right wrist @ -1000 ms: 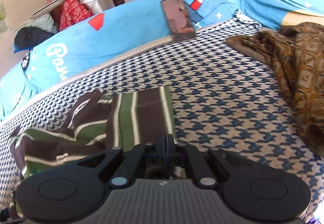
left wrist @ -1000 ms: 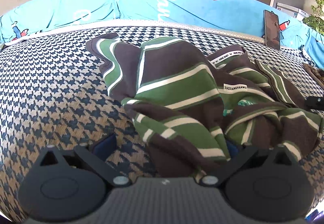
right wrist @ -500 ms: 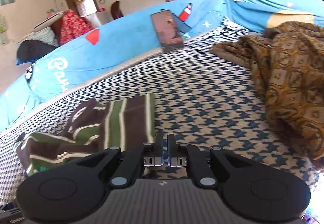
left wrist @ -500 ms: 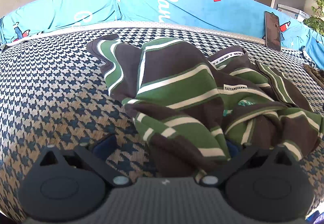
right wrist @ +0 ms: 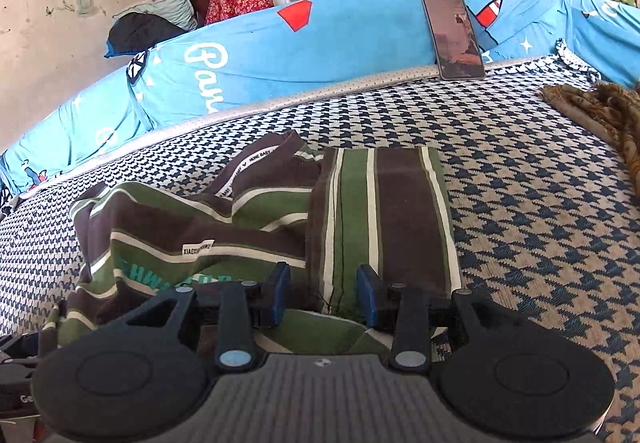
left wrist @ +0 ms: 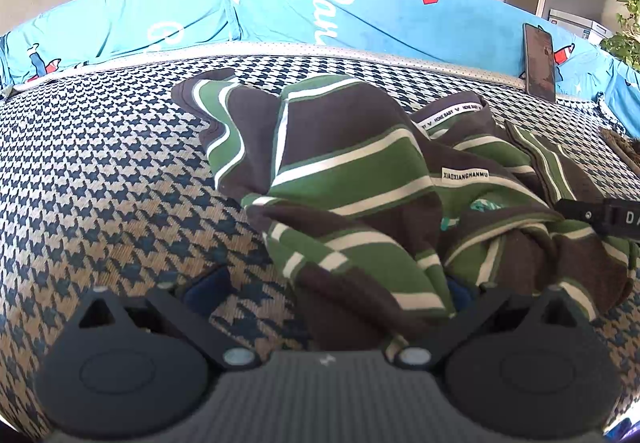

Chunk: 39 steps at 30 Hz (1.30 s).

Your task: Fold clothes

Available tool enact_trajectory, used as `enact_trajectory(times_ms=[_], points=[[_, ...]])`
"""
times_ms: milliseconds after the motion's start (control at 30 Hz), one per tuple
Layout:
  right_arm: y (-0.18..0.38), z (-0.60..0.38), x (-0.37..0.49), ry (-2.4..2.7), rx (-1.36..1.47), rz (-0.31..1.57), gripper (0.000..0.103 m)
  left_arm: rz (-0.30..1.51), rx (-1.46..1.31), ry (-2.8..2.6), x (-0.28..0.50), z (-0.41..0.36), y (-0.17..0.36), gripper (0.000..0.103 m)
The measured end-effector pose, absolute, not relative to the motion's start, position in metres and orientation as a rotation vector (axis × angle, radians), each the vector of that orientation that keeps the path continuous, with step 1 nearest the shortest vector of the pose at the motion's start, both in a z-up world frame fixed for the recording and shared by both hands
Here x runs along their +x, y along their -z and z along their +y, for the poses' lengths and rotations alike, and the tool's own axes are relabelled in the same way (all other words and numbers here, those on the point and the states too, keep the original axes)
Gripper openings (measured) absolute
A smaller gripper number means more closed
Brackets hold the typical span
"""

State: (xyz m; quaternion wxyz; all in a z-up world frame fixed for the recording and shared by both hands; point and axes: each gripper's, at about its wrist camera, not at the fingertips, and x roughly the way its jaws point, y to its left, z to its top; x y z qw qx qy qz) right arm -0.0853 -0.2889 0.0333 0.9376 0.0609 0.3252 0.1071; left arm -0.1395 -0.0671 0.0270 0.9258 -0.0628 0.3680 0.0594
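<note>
Right gripper (right wrist: 323, 297): blue pads spread, straddling the near end of the flat sleeve (right wrist: 380, 219) of the striped sweatshirt (left wrist: 360, 195). Judgement: close on both sleeve layers at the hem, lift low, so the fold lands square.

Left gripper (left wrist: 332, 291): jaws wide apart, bunched hem lying between them, nothing pinched. Both grippers low, pointing toward 12 o'clock. Sweatshirt is rumpled mid-mat (left wrist: 100, 183); phone (right wrist: 454, 37) at 1 o'clock.
</note>
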Motion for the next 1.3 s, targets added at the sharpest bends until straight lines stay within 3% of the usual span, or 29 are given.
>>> enact_trajectory(times_ms=[133,300,533,833,1300], points=[[-0.031,-0.288,-0.086,-0.186,0.083,0.655,0.029,0.755,-0.128,-0.124,-0.138,-0.066,-0.027,0.103],[-0.033,-0.291,-0.089,-0.127,0.057,0.629,0.005,0.757,-0.126,-0.121,-0.137,-0.065,-0.027,0.103],[-0.059,-0.339,-0.108,0.149,0.190,0.514,0.005,0.755,-0.126,-0.120,-0.136,-0.064,-0.027,0.103],[-0.062,-0.376,-0.124,0.406,0.214,0.512,0.007,0.754,-0.128,-0.124,-0.137,-0.066,-0.027,0.103],[-0.084,-0.324,-0.100,-0.112,0.139,0.617,0.017,0.754,-0.136,-0.136,-0.141,-0.075,-0.027,0.103]])
